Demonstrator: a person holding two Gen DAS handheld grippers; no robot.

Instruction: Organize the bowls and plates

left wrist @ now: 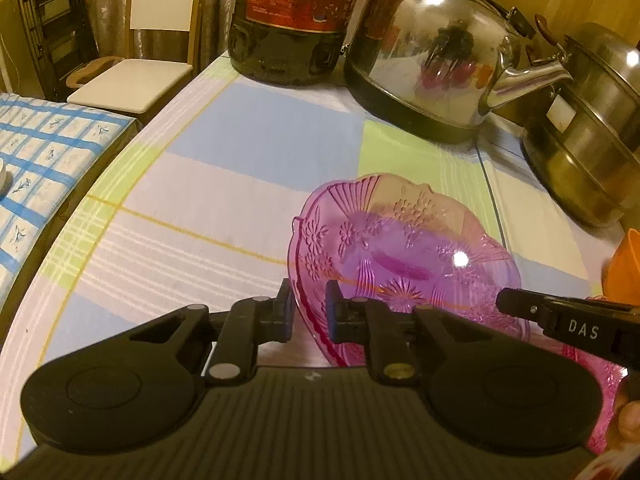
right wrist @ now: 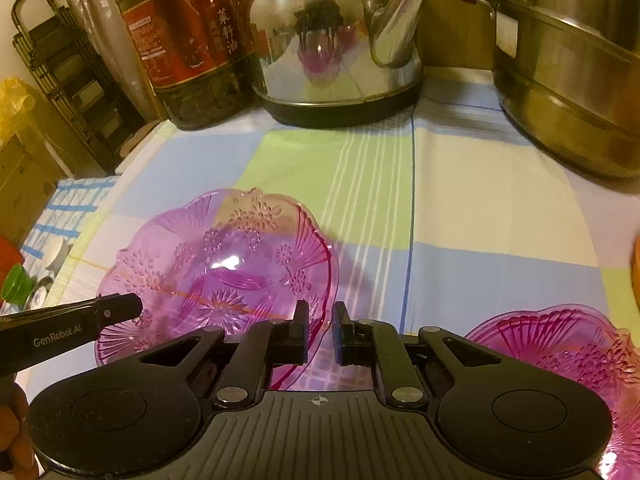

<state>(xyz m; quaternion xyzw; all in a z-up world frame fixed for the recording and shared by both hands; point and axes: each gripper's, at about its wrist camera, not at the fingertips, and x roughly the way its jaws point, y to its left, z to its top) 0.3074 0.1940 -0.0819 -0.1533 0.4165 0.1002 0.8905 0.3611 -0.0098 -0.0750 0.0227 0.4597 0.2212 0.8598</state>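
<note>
A pink see-through plastic bowl with a flower pattern is tilted above the checked tablecloth. My left gripper is shut on its left rim. My right gripper is shut on the right rim of the same bowl. Each gripper's finger shows in the other's view, the right one's and the left one's. A second pink bowl rests on the cloth at the lower right; it also shows in the left wrist view. An orange bowl sits at the right edge.
At the back of the table stand a dark oil bottle, a steel kettle and a steel steamer pot. The table's left edge drops beside a blue-checked surface and a white chair.
</note>
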